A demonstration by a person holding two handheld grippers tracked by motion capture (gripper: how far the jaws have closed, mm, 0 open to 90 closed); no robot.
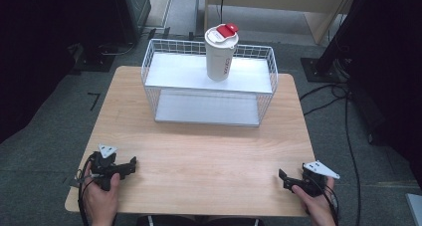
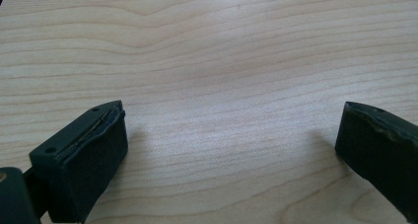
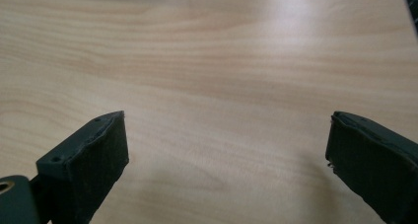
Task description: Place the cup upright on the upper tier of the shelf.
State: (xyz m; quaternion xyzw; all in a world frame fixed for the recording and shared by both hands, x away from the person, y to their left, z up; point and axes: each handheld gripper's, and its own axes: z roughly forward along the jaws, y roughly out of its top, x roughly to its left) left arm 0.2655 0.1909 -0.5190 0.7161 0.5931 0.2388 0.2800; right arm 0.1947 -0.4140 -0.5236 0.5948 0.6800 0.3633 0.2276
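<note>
Cup waits on the rack, both tongs empty

Cup (image 1: 220, 54) stands upright on the top shelf of the wire rack (image 1: 149, 66) at the far side of the table (image 1: 199, 156), well apart from both hands. It looks light and rigid, probably smooth-walled; a grip around the body below the red-tabbed lid (image 1: 222, 35) seems safest. From above, left gripper (image 1: 133, 163) and right gripper (image 1: 281, 175) rest near the front edge. Both gripper views add bare wood between wide-spread jaws holding nothing

Cup (image 1: 220, 56) side: red vertical lettering, too small to read.
Cup lid (image 1: 222, 35): red tab, no legible text.
</note>
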